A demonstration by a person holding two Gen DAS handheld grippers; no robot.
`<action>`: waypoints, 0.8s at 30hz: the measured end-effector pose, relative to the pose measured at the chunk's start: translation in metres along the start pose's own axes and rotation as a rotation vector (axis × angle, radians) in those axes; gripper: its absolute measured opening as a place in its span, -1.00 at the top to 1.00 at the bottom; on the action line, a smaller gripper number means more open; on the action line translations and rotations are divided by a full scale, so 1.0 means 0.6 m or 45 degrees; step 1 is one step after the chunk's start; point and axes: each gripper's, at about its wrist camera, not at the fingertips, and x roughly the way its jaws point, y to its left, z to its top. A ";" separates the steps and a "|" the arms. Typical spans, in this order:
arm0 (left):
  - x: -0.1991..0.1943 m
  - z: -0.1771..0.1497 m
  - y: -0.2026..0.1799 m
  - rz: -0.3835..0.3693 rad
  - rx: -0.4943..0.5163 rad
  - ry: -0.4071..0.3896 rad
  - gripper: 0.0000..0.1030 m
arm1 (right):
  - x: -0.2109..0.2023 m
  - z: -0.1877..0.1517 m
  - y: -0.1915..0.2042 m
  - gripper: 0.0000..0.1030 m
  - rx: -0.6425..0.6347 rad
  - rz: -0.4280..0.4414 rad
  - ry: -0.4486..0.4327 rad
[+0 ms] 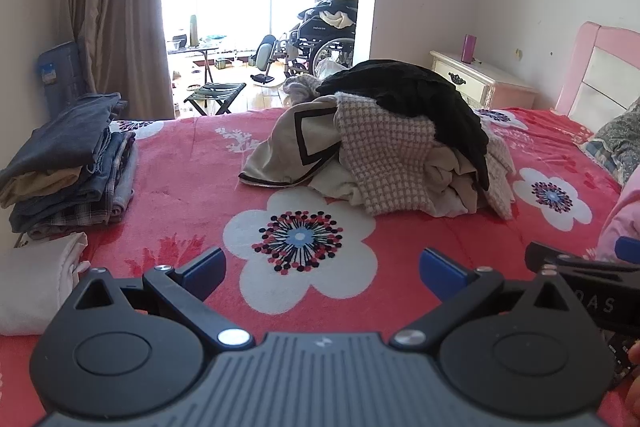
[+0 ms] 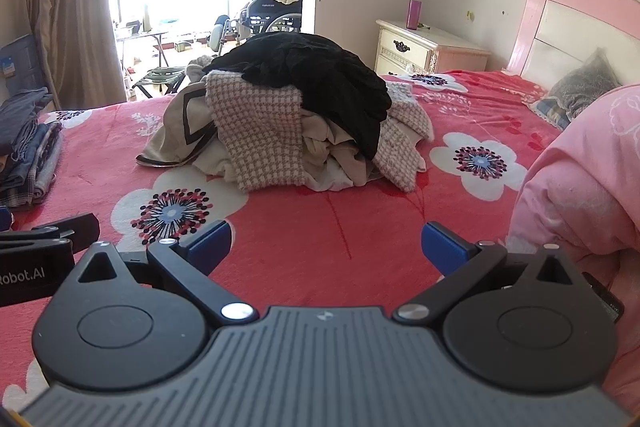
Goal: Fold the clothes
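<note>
While a folded stack of clothes (image 1: 68, 163) sits at the left edge of the red flowered bedspread (image 1: 192, 187), the left gripper (image 1: 322, 269) hovers over the blanket, jaws spread wide and empty. Mid-bed lies the unfolded heap (image 2: 288, 111) — black garment on top, checked knit and beige pieces beneath. The right gripper (image 2: 326, 245) likewise gapes, holding nothing, beside a pink quilt (image 2: 580, 187).

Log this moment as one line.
left claw open, empty | right claw open, empty | unfolded pile mid-bed | folded stack left
</note>
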 end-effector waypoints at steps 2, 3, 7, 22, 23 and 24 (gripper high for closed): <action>0.002 -0.001 0.001 0.000 0.000 0.013 -1.00 | 0.000 0.001 0.000 -0.97 -0.002 -0.005 -0.001; 0.002 -0.001 0.002 0.000 -0.001 0.020 -1.00 | 0.000 0.002 -0.001 -0.97 -0.002 -0.007 -0.002; 0.005 -0.003 0.004 0.001 -0.001 0.046 -1.00 | -0.006 0.000 -0.005 -0.97 0.002 -0.017 -0.022; 0.010 -0.009 0.012 -0.015 0.003 0.064 -1.00 | -0.009 -0.002 -0.005 -0.97 0.014 -0.008 -0.008; 0.010 -0.009 0.014 -0.019 -0.003 0.069 -1.00 | -0.009 -0.002 -0.005 -0.97 0.014 -0.008 -0.008; 0.010 -0.009 0.014 -0.021 -0.006 0.071 -1.00 | -0.010 -0.001 -0.005 -0.97 0.013 -0.009 -0.010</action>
